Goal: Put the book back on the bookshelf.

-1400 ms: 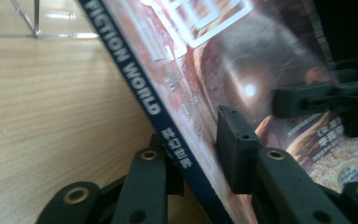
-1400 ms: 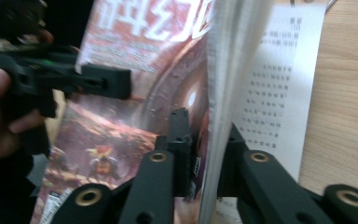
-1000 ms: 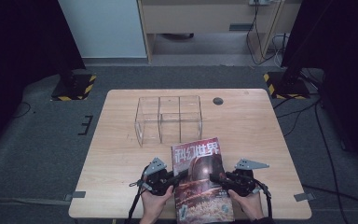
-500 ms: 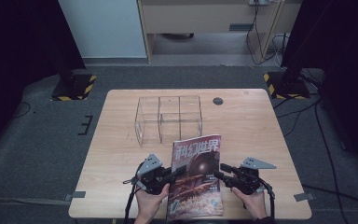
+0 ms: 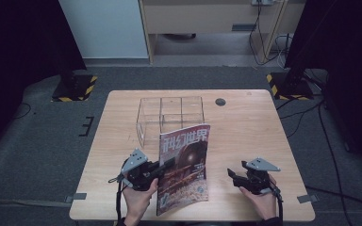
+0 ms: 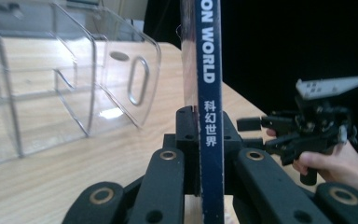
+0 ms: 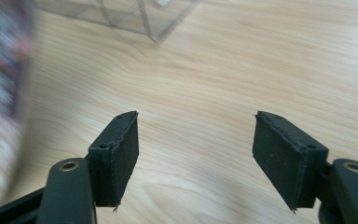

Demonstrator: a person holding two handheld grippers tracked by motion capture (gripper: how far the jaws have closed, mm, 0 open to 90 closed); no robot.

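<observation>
Left gripper (image 5: 162, 165) clamps the magazine (image 5: 184, 167) by its spine, upright on the worktop (image 5: 245, 127) before the clear organizer (image 5: 169, 115); right gripper (image 5: 234, 175) fingers spread wide, well apart.

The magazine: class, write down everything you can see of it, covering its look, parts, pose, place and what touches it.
The magazine is a thin, glossy issue with a dark reddish cover, large pale Chinese title characters across the top and a navy spine printed "WORLD". It is held upright, spine edge clamped between the jaws of the left gripper. It is above the near part of the wooden table, in front of the clear plastic organiser. The open right gripper is apart from it.
</observation>
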